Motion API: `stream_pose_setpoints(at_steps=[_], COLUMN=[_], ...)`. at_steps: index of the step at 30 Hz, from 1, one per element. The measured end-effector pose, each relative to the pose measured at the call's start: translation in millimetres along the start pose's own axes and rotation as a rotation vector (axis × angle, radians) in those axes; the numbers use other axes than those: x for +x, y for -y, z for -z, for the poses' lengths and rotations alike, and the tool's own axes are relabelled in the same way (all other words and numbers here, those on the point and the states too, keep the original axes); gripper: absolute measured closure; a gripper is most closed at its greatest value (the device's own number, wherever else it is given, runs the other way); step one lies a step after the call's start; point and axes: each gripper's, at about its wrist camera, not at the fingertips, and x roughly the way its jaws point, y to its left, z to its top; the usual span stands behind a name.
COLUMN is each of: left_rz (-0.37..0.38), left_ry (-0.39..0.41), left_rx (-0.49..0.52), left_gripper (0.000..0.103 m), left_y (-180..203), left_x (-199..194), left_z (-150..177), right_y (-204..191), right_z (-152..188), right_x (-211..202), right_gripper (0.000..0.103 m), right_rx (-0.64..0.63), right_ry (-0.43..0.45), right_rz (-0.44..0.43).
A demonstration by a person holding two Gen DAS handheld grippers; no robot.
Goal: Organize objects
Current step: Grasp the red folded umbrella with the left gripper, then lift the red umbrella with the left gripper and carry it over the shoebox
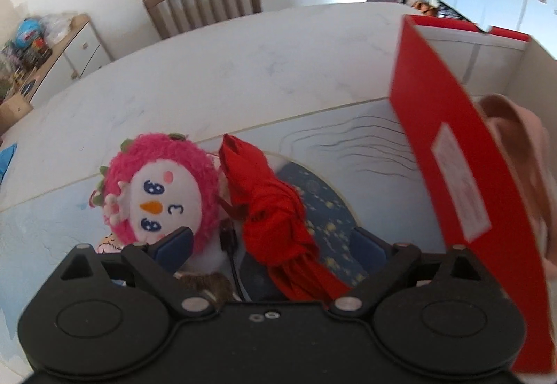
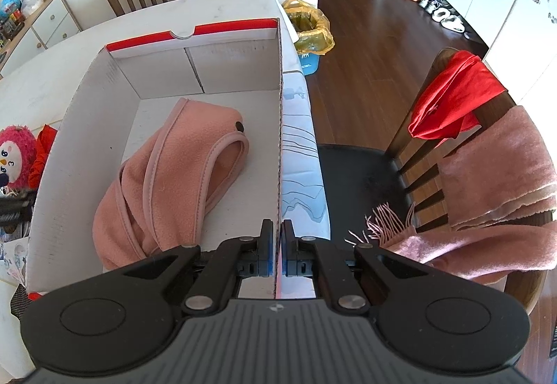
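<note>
Box wall hides most of the pink garment.

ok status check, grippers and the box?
Left gripper open, over the red cloth. Right gripper shut on the box wall. Pink garment already in the box. Plush doll beside the cloth, crowding the left finger.

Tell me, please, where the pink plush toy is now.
The pink plush toy lies on the table, left of the red cloth bundle in the left wrist view, outside the red box, just ahead of the open left gripper.
</note>
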Motion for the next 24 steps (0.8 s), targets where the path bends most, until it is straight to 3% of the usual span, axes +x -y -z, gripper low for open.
stream_pose_setpoints(at_steps=[6, 12, 16, 18, 24], left_rz=[-0.007, 0.020, 0.024, 0.014, 0.029], left_ry=[-0.031, -0.063, -0.073, -0.068, -0.048], left_rx=[-0.023, -0.021, -0.032, -0.032, -0.047], left_gripper=[0.015, 0.034, 0.059, 0.066, 0.075], left_y=[1, 4, 3, 2, -5], left_x=[18, 27, 29, 28, 14], left_z=[-7, -8, -9, -9, -9], right_y=[0, -1, -1, -1, 0], right_z=[0, -1, -1, -1, -1], right_x=[0, 0, 0, -1, -1], right_gripper=[0.100, 0.100, 0.100, 0.100, 0.100], right_rx=[-0.001, -0.004, -0.003, -0.003, -0.003], right_ry=[0.000, -0.002, -0.001, -0.001, -0.001], right_rz=[0.002, 0.007, 0.006, 0.007, 0.007])
